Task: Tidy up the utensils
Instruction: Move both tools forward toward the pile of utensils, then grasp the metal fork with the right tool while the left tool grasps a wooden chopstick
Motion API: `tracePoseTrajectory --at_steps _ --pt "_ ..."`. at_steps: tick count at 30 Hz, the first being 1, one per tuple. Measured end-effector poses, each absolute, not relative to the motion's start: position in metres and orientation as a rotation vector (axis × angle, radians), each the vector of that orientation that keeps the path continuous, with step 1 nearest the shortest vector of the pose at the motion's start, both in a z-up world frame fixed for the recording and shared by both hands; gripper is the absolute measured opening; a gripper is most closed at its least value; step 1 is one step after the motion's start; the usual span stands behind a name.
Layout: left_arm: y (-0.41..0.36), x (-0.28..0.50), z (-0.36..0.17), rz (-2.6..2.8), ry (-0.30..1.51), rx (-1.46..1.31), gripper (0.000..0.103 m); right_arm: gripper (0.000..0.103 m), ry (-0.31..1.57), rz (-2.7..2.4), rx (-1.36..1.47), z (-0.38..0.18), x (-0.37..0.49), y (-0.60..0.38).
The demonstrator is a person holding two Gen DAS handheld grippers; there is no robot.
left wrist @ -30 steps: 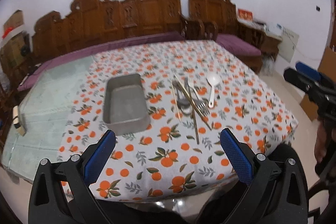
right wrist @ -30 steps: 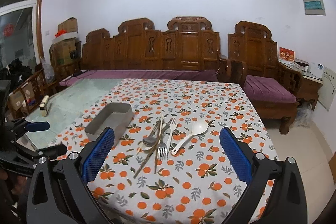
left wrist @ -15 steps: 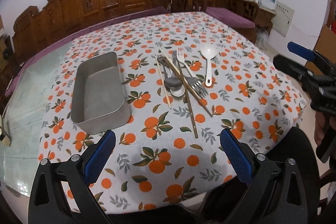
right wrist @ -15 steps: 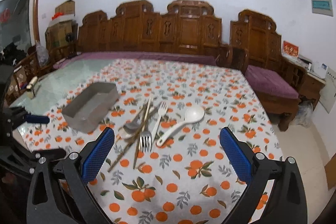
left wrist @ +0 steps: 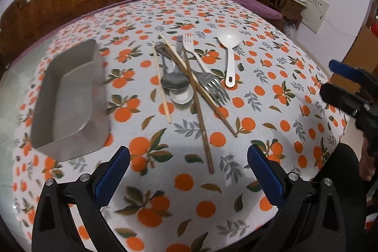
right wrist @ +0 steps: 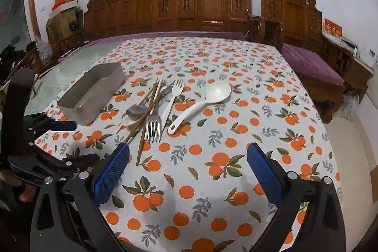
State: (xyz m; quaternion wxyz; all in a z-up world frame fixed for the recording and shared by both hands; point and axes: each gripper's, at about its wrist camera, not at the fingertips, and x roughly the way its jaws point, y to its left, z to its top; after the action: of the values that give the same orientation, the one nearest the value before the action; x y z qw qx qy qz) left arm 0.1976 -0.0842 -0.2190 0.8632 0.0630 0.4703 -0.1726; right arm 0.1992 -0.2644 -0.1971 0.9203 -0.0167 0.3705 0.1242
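A pile of utensils lies mid-table: a white plastic spoon (left wrist: 228,44) (right wrist: 213,95), a white plastic fork (left wrist: 192,49) (right wrist: 173,96), metal forks (left wrist: 211,86) (right wrist: 153,125), metal spoons (left wrist: 174,82) (right wrist: 135,111) and several chopsticks (left wrist: 200,115) (right wrist: 141,143). A grey metal tray (left wrist: 68,96) (right wrist: 94,91) stands empty to their left. My left gripper (left wrist: 189,171) is open and empty above the table's near edge, short of the chopstick ends. My right gripper (right wrist: 187,171) is open and empty, near of the pile.
The table wears an orange-print cloth (left wrist: 165,193) (right wrist: 236,129); bare glass (right wrist: 78,63) shows at its left. A carved wooden sofa (right wrist: 212,6) with purple cushions stands behind and to the right. Each gripper shows in the other's view: the right one (left wrist: 349,91), the left one (right wrist: 42,148).
Both grippers have moved forward and down toward the table; the utensils and tray now look larger and closer. Nothing on the table has moved.
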Motion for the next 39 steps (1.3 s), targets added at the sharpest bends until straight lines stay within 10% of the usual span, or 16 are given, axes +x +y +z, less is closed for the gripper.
tracePoseTrajectory --at_steps 12,15,39 --pt "-0.108 0.223 -0.257 -0.419 1.010 0.121 0.037 0.091 0.791 0.270 -0.038 -0.203 0.200 -0.263" --pt "-0.108 0.227 -0.257 -0.413 1.012 0.130 0.006 0.087 0.801 0.285 -0.048 -0.206 0.199 -0.257" --pt "-0.035 0.196 -0.200 -0.437 0.867 -0.013 0.004 0.057 0.863 0.369 -0.104 -0.244 0.272 -0.186"
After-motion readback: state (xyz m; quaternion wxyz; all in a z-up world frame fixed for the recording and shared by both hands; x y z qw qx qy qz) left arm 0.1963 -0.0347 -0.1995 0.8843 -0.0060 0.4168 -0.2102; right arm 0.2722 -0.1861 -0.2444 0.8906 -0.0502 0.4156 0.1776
